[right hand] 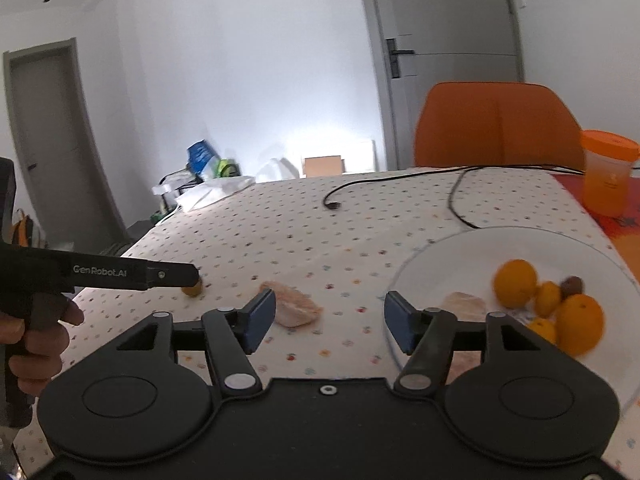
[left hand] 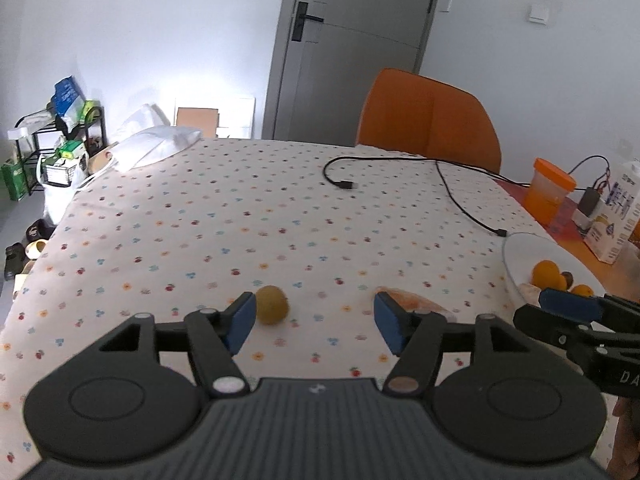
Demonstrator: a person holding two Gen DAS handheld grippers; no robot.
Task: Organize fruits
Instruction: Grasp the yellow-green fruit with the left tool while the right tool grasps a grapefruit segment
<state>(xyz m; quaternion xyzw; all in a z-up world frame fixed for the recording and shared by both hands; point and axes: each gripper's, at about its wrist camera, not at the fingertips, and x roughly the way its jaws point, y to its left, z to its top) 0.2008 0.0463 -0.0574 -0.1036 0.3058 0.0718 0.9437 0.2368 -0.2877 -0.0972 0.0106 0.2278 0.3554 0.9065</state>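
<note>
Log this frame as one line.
left gripper: open, empty | right gripper: open, empty | small yellow fruit, pomelo piece: on tablecloth | plate: oranges

Bench (left hand: 200,216): dotted cloth cover. Black cable (left hand: 452,188): looped on the cloth, ahead of the gripper. Orange chair (left hand: 428,120): behind the bench, ahead-right. Orange-lidded cup (right hand: 608,176): far right. Milk carton (left hand: 616,212): right edge. Grey door (left hand: 352,44): beyond. Cluttered rack (left hand: 60,136): far left.
</note>
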